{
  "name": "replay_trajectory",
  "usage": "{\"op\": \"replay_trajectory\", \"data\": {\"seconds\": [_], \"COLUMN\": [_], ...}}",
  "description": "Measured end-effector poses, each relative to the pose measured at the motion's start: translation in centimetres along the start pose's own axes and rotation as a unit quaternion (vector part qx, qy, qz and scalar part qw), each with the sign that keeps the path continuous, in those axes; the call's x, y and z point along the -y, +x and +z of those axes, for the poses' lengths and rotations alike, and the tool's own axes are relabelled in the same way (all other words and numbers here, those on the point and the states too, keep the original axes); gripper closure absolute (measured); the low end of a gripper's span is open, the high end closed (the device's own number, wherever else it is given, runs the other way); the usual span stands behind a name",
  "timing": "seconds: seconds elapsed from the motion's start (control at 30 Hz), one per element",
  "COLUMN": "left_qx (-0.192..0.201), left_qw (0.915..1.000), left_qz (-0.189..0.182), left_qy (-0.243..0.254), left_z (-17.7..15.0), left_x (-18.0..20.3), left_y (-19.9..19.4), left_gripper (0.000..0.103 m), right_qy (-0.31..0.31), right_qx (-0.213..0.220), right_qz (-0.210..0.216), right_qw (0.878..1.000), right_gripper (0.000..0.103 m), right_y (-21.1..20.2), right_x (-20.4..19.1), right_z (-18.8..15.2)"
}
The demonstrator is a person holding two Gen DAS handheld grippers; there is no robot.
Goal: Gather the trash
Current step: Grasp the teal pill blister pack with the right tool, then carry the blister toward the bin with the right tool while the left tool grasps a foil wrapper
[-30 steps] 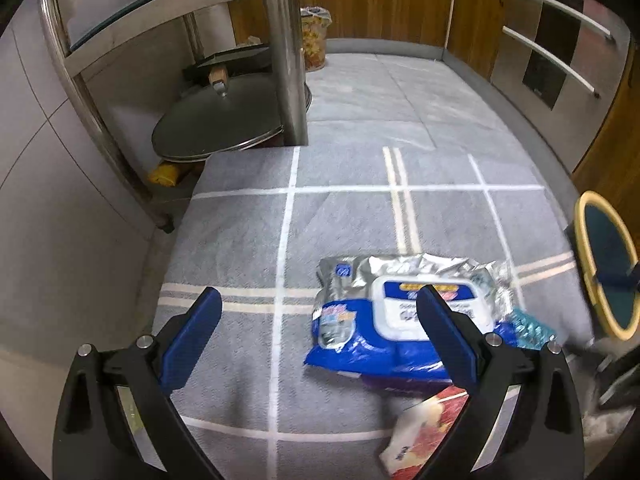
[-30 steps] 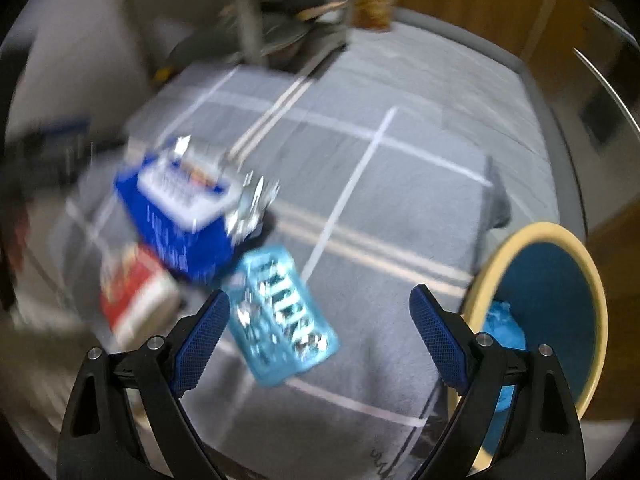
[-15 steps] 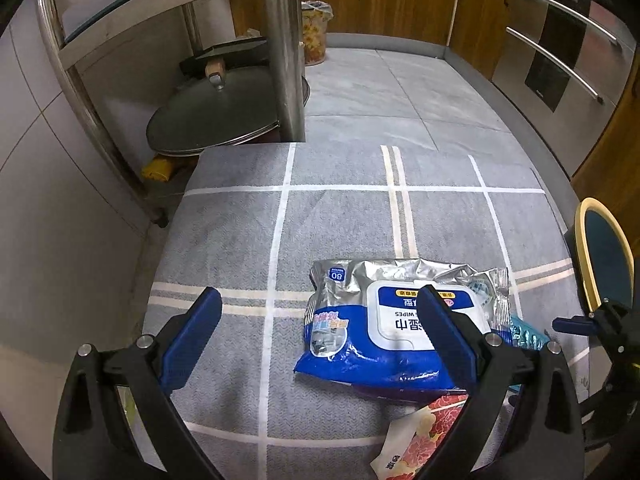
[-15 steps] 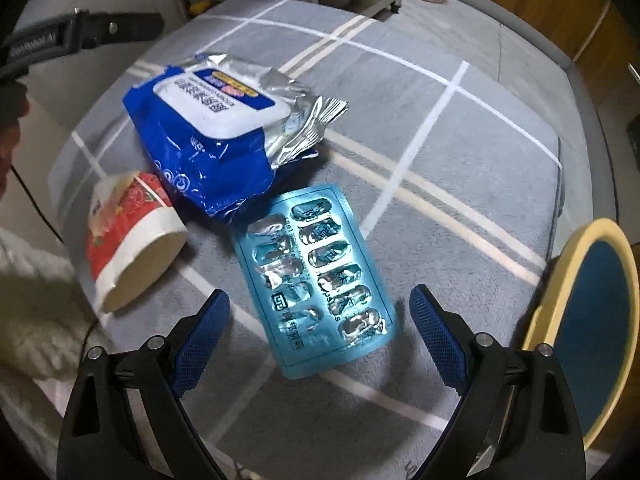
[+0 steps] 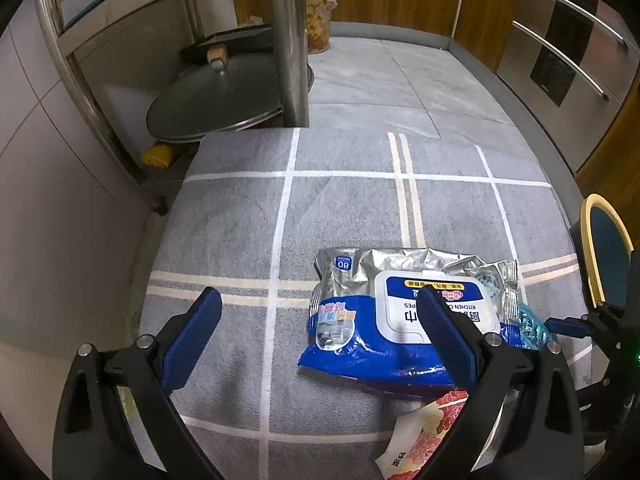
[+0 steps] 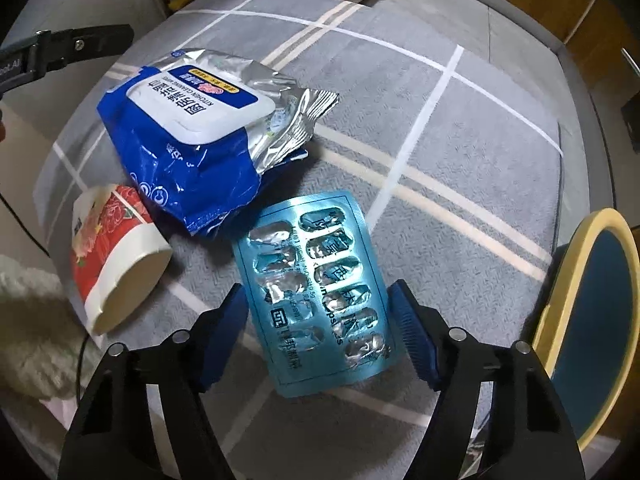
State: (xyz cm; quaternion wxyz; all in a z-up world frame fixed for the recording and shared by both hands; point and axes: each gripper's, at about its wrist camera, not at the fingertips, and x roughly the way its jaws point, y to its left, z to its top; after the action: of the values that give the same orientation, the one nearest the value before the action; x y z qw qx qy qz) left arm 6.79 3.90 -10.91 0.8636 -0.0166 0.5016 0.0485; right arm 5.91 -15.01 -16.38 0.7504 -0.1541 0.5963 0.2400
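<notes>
- Currently my right gripper (image 6: 316,332) straddles the empty blister pack (image 6: 316,292) lying flat on the grey checked mat (image 6: 460,128); its jaws have just been closing, pads beside both long edges, contact unclear.
- My left gripper (image 5: 316,336) waits with jaws wide and empty, near the wipes packet (image 5: 400,320).
- I judge the yellow-rimmed bin (image 6: 592,320), near on the right, is the drop point.
- Paper cup (image 6: 116,260) lies tipped, uncollected.

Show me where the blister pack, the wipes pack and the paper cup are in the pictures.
blister pack (image 6: 316,292), right wrist view, on the middle of its foil face.
wipes pack (image 6: 192,108), right wrist view, on its white lid.
paper cup (image 6: 116,256), right wrist view, on its red printed side.
</notes>
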Motion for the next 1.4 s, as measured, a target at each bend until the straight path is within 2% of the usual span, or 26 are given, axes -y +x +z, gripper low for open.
{"op": "replay_trajectory", "data": {"seconds": [0.27, 0.37, 0.57, 0.63, 0.7, 0.83, 0.87, 0.9, 0.93, 1.0, 1.1, 1.4], "left_qx": [-0.029, -0.034, -0.038, -0.053, -0.069, -0.083, -0.085, -0.086, -0.083, -0.074, -0.048, 0.025], "left_qw": [0.9994, 0.9985, 0.9969, 0.9949, 0.9934, 0.9922, 0.9916, 0.9917, 0.9927, 0.9946, 0.9960, 0.9955], "left_qz": [-0.018, -0.031, -0.043, -0.056, -0.064, -0.071, -0.078, -0.077, -0.072, -0.065, -0.070, -0.091], "left_qy": [-0.011, -0.031, -0.054, -0.066, -0.065, -0.060, -0.059, -0.056, -0.049, -0.035, -0.027, 0.003], "left_z": [-0.4, -0.1, 0.9, 0.9, 0.9, 0.9, 0.9, 1.0, 1.0, 1.2, 1.6, 2.6], "left_x": [0.1, -0.5, -1.5, -1.7, -1.6, -1.2, -1.1, -0.9, -0.6, -0.3, -0.1, 1.8], "left_y": [1.4, 2.1, 3.6, 4.6, 5.6, 6.6, 6.7, 6.7, 6.7, 6.4, 5.2, 0.6], "left_gripper": [0.007, 0.014, 0.022, 0.030, 0.048, 0.058, 0.065, 0.066, 0.066, 0.080, 0.088, 0.090], "right_qy": [0.078, 0.087, 0.105, 0.107, 0.111, 0.118, 0.119, 0.121, 0.125, 0.132, 0.144, 0.181], "right_qx": [-0.011, -0.004, 0.009, 0.011, 0.012, 0.016, 0.017, 0.018, 0.021, 0.024, 0.033, 0.057], "right_qz": [-0.010, -0.013, -0.013, -0.010, -0.008, -0.005, -0.004, -0.004, -0.003, -0.002, -0.002, -0.019], "right_qw": [0.997, 0.996, 0.994, 0.994, 0.994, 0.993, 0.993, 0.993, 0.992, 0.991, 0.989, 0.982], "right_gripper": [0.030, 0.030, 0.030, 0.030, 0.030, 0.030, 0.030, 0.030, 0.030, 0.030, 0.030, 0.030], "right_y": [-0.2, -0.6, -1.4, -1.5, -1.5, -2.0, -2.0, -2.1, -2.2, -2.3, -2.9, -5.0], "right_x": [3.8, 4.4, 5.4, 5.7, 6.0, 6.1, 6.2, 6.1, 6.3, 6.7, 7.5, 9.0], "right_z": [0.2, 0.3, 0.4, 0.3, 0.1, 0.0, 0.1, 0.0, 0.0, 0.1, 0.2, 0.1]}}
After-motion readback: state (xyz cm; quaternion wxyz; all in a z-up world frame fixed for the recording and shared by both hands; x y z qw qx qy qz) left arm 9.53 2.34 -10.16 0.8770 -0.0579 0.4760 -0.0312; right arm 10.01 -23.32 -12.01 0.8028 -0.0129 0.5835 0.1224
